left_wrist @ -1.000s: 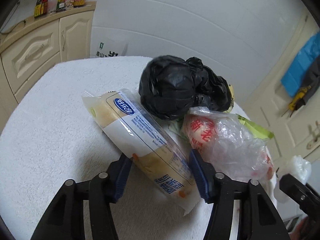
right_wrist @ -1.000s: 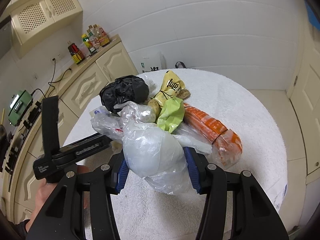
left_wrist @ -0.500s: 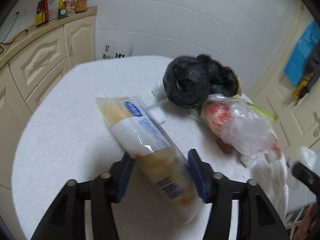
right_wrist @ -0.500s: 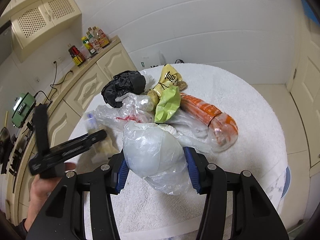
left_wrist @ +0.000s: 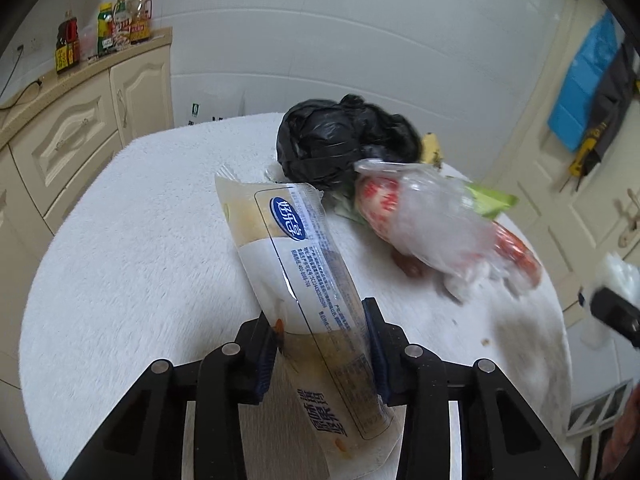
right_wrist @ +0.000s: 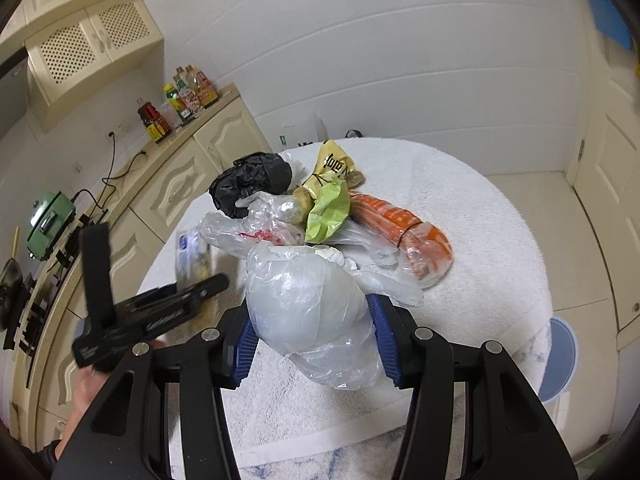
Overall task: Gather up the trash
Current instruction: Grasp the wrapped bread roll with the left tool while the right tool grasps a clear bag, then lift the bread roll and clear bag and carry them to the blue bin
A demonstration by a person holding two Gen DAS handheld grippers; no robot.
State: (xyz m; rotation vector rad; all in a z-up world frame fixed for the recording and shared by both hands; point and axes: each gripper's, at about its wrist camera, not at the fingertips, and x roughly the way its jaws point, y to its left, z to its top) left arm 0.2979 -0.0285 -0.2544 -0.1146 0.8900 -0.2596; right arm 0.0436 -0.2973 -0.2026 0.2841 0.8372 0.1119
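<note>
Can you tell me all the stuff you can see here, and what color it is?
snack packet: 1, clear and white, blue logo, held in left gripper
tied bag: 1, cloudy white, held in right gripper
black bag: 1, black, far side of pile
clear bag: 1, red print, mid pile
green wrapper: 1, mid pile
yellow wrapper: 1, pile's far end
orange packet: 1, pile's right
table: 1, white cover
bottles: several, counter
left gripper: black, blue pads
right gripper: same

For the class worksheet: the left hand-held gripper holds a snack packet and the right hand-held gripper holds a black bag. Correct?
Not quite. The right hand-held gripper holds a clear plastic bag, as the right wrist view shows; the black bag lies on the table. The left hand-held gripper does hold the snack packet.
</note>
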